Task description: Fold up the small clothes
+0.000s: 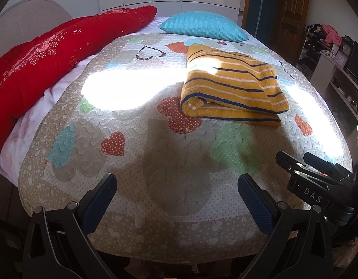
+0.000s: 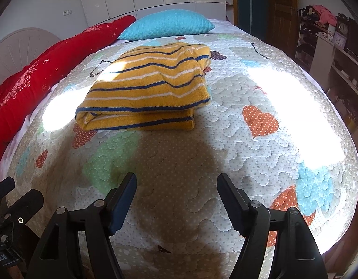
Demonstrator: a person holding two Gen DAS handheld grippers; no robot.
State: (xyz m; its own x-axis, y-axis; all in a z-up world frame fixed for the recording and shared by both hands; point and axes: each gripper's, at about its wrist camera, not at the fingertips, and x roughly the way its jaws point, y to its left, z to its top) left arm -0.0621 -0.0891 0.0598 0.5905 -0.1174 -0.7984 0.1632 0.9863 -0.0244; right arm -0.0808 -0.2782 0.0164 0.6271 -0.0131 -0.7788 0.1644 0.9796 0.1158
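A quilted bedspread (image 1: 137, 139) covers the bed, its pale dotted fabric stitched in scalloped lines and patched with hearts in orange polka dot, mint green and light blue. Two hard patches of sunlight fall across it. Along the left edge lies a thick red quilt (image 1: 51, 58) with a pink floral and star print, and at the far end sits a turquoise cushion (image 1: 202, 25) with a fine ribbed weave.

The sweater (image 1: 232, 86) is a soft knit in mustard yellow, crossed by thin navy and white stripes. It lies folded into a compact, roughly rectangular bundle of several layers, with rounded fold edges facing the cameras and a navy-trimmed hem showing on its near left corner. It rests on the bedspread toward the middle of the bed, in front of the cushion and well apart from both tools, partly in the sunlight.

The left tongs (image 1: 177, 200) stand wide apart and hold nothing, their dark blue textured pads above the near edge of the bed. The right tongs (image 2: 176, 200) are likewise spread, empty, with ridged inner faces, pointing toward the sweater.
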